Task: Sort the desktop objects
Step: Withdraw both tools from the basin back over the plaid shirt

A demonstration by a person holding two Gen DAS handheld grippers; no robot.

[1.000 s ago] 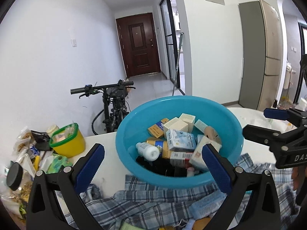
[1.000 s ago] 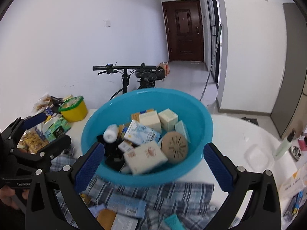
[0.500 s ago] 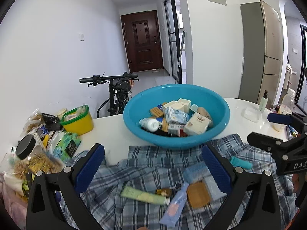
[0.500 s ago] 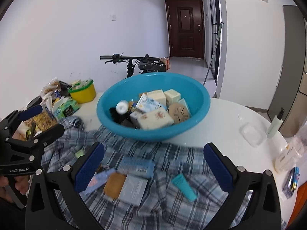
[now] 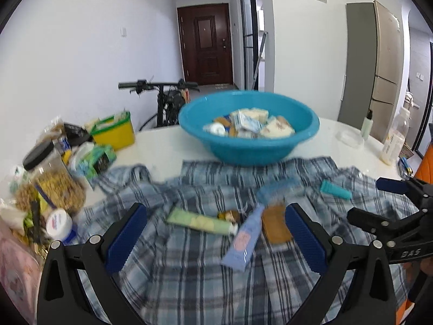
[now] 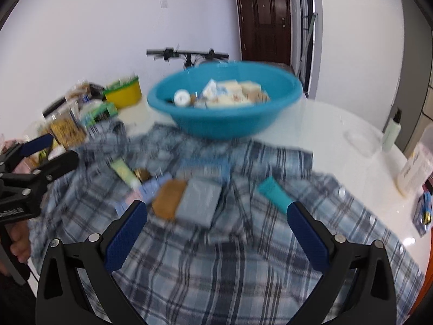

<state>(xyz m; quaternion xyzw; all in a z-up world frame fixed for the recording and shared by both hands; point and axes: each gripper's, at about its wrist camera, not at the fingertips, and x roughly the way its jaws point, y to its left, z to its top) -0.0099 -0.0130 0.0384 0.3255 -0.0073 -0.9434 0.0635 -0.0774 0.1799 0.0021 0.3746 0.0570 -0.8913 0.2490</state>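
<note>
While grippers gape, cloth point(image 5: 205, 270) spreads.

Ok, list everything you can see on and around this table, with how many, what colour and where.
basin: one, blue, back centre of the table, holding small boxes and a bottle
plaid cloth: one, blue-grey check, spread in front of the basin
green tube: one, pale green, on the cloth, left of centre
light blue tube: one, on the cloth, centre
teal tube: one, on the cloth, right
brown pad: one, on the cloth, centre
grey packet: one, touching the brown pad
yellow tub: one, green rim, left of the basin
jar: one, black lid, left edge
bicycle: one, black, behind the table
door: one, dark brown, hallway end
left gripper: open, empty
right gripper: open, empty
</note>
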